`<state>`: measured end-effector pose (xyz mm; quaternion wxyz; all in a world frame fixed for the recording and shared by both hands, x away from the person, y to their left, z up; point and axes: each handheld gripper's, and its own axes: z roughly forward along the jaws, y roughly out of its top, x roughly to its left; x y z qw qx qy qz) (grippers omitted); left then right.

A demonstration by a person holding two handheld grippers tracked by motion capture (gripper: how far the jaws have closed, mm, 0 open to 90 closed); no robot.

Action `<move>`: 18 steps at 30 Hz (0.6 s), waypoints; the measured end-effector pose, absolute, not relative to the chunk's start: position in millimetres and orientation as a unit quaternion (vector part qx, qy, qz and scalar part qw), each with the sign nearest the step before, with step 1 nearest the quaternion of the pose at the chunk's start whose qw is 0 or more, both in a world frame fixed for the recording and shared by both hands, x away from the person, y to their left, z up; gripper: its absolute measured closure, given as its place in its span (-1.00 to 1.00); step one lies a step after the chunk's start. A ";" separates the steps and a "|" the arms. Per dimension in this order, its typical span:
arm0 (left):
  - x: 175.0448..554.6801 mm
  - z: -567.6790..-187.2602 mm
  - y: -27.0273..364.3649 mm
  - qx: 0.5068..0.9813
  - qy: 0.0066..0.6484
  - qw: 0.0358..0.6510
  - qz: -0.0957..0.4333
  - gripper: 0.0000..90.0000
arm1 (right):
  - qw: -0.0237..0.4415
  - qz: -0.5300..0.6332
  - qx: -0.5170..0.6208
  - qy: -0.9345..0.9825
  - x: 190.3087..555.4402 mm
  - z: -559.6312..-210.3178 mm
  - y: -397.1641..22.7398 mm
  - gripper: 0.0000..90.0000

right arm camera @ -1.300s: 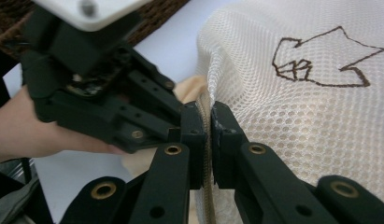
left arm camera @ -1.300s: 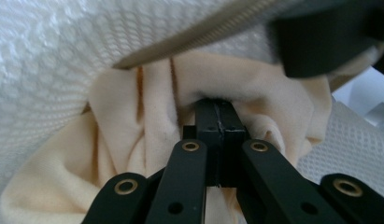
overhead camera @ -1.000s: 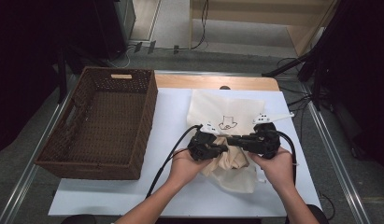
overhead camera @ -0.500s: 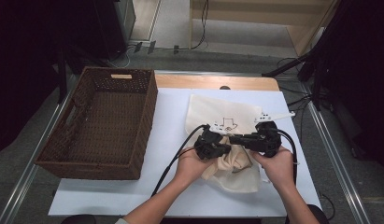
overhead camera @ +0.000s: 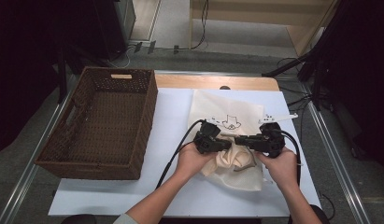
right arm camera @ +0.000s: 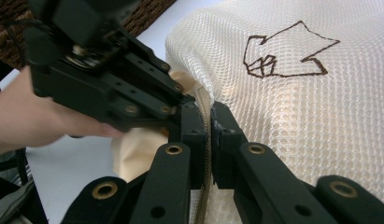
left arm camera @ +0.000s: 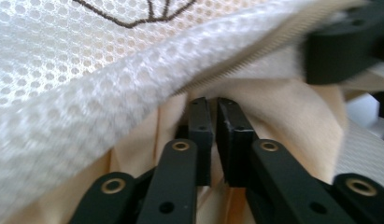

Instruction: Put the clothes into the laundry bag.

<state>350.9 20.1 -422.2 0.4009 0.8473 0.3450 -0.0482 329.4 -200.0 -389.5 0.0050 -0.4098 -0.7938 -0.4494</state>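
A cream mesh bag (overhead camera: 227,109) with a brown line drawing lies flat on the white table sheet (overhead camera: 171,116). Cream cloth (overhead camera: 229,161) bunches at its near, zippered mouth. My left gripper (overhead camera: 230,143) comes in from the left and my right gripper (overhead camera: 238,139) from the right, tips almost meeting at that mouth. In the left gripper view the left gripper (left arm camera: 214,126) has just been opening: a slim gap parts the pads, with cream cloth (left arm camera: 292,121) around them under the zipper edge (left arm camera: 255,51). The right gripper (right arm camera: 209,126) is shut on the bag's zipper edge (right arm camera: 204,100).
A large brown wicker basket (overhead camera: 150,116) stands on the left of the table, with nothing in it. A white plastic piece (overhead camera: 278,119) lies by the bag's right edge. Black cables (overhead camera: 173,156) trail from both grippers toward the near edge.
The left hand and its gripper have shifted a little to the right, closer to the right gripper. The bunched cloth at the bag's mouth has moved with them.
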 end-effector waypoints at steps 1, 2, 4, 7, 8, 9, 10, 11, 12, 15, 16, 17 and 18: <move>349.2 -419.1 23.3 0.849 0.340 0.400 -0.057 0.74 | 0.004 -0.450 -0.409 -0.794 329.2 -389.4 -200.3 0.91; 348.1 -417.1 25.5 0.851 0.335 0.401 -0.059 0.68 | 0.003 -0.451 -0.410 -0.793 328.8 -389.6 -200.7 0.91; 344.4 -411.9 30.1 0.851 0.330 0.404 -0.063 0.57 | 0.002 -0.450 -0.412 -0.792 328.4 -389.9 -201.3 0.91; 339.1 -404.3 38.3 0.855 0.319 0.404 -0.064 0.39 | 0.003 -0.453 -0.412 -0.790 328.2 -390.4 -202.4 0.91; 337.6 -402.1 41.1 0.855 0.320 0.403 -0.066 0.34 | 0.003 -0.454 -0.412 -0.790 328.1 -390.5 -202.6 0.91; 336.5 -400.3 44.1 0.855 0.317 0.403 -0.070 0.27 | 0.003 -0.454 -0.413 -0.790 328.0 -390.6 -202.6 0.91; 334.8 -398.7 47.1 0.856 0.316 0.403 -0.071 0.20 | 0.004 -0.454 -0.413 -0.789 327.9 -390.6 -202.8 0.91; 332.6 -397.6 50.7 0.858 0.316 0.400 -0.068 0.14 | 0.003 -0.454 -0.413 -0.789 328.1 -390.6 -203.2 0.91; 331.1 -397.0 52.8 0.858 0.317 0.399 -0.066 0.08 | 0.004 -0.455 -0.412 -0.789 328.2 -390.9 -203.4 0.91; 325.3 -397.2 63.7 0.859 0.310 0.402 -0.064 -0.03 | 0.009 -0.458 -0.412 -0.788 328.7 -391.7 -203.9 0.90; 324.3 -397.9 66.3 0.858 0.310 0.405 -0.063 -0.05 | 0.011 -0.458 -0.412 -0.788 329.0 -391.7 -204.1 0.90; 323.8 -399.1 70.7 0.856 0.311 0.407 -0.065 -0.06 | 0.011 -0.459 -0.412 -0.787 329.1 -391.6 -204.3 0.90; 323.4 -399.6 73.7 0.855 0.314 0.408 -0.067 -0.07 | 0.009 -0.458 -0.413 -0.787 329.0 -391.6 -204.2 0.90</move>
